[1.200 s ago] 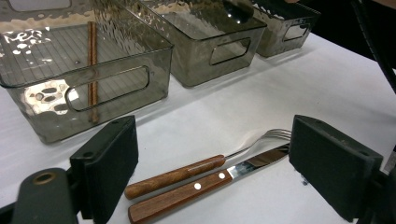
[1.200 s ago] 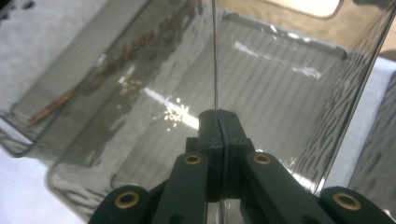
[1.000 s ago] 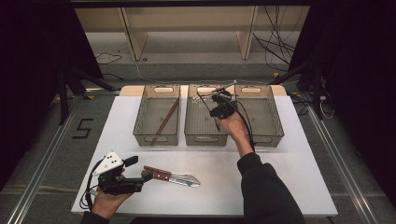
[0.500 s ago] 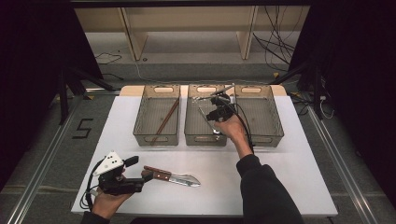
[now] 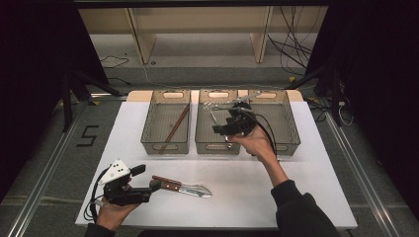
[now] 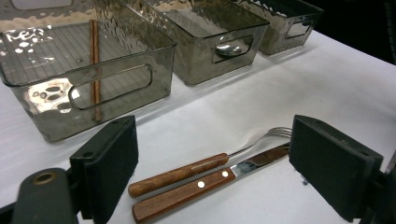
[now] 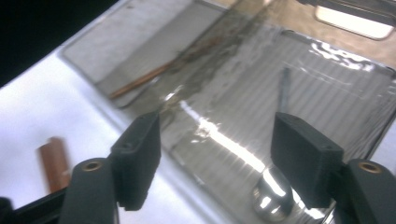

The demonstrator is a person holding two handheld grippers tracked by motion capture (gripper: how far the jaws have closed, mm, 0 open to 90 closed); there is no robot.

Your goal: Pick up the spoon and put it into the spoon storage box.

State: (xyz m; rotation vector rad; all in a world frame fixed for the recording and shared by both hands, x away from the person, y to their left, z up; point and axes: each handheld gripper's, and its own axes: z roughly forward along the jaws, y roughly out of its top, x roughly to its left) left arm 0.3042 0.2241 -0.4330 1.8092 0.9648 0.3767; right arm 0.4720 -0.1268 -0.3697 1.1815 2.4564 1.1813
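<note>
- Two grippers are seen; the right gripper (image 5: 228,127), upper centre of the high view, is held above the middle bin (image 5: 216,143) with jaws just opened wide and nothing between them.
- A spoon (image 7: 270,198) lies in that bin, below the jaws.
- The left gripper (image 6: 212,172), lower left, stands wide open around the wooden handles of a knife (image 6: 205,184) and fork (image 6: 187,170) on the table (image 5: 296,187), pads apart from them.

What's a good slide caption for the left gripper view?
Open left gripper poised over a wooden-handled knife and fork on the white table, three smoky bins behind.
</note>
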